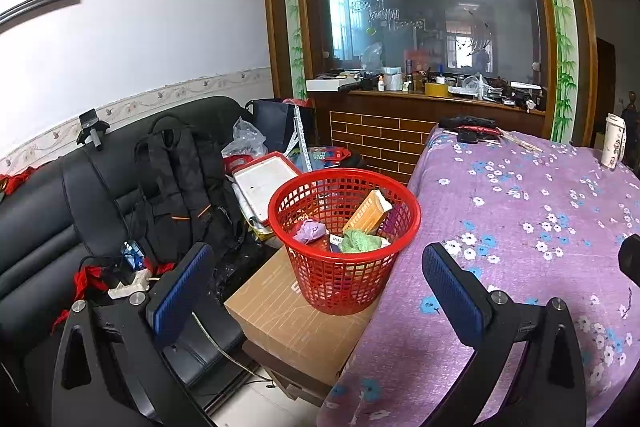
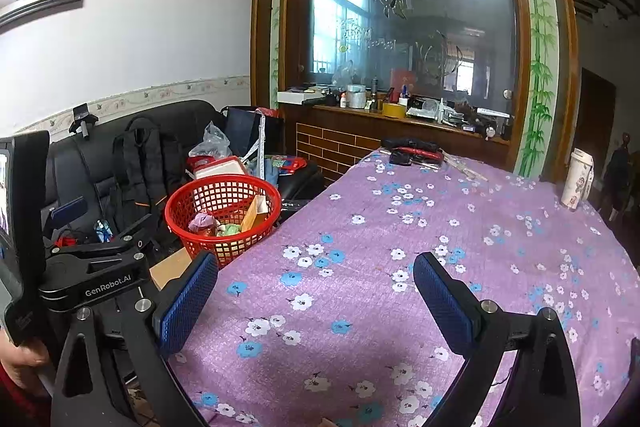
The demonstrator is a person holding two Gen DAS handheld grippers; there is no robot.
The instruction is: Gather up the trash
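1. The left gripper [image 1: 316,291] is held wide open, its two blue-padded fingers [image 1: 182,301] spread far apart with nothing between them and nothing touched.
2. Directly ahead of the left gripper, framed between its fingers, a red basket [image 1: 344,279] is seen standing on a brown cardboard box [image 1: 288,323], just beside the edge of the table.
3. Inside the red basket the collected trash is seen: an orange carton [image 1: 366,213] leaning against the far wall, a crumpled purple paper [image 1: 308,231] toward the left finger's side, and a crumpled green wad [image 1: 358,241] nearer the gripper.
4. The left gripper's right finger is seen over the purple flowered tablecloth [image 1: 520,227]; its left finger is seen over the black sofa [image 1: 36,227], on which a black backpack [image 1: 176,195] is propped.
5. The right gripper [image 2: 316,301] is likewise held wide open, empty, and poised above the tablecloth; whether the pads [image 2: 188,301] touch the cloth cannot be told.
6. From the right gripper, the red basket lies ahead and to the left, beyond the left finger and off the table edge.
7. The body of the left gripper, marked "GenRobot.AI", is seen close beside the right gripper's left finger.
8. Far ahead and to the right of both grippers, a white patterned cup [image 2: 578,183] stands upright on the tablecloth; at the far end of the table dark and red items [image 2: 416,151] are seen, too small to identify.
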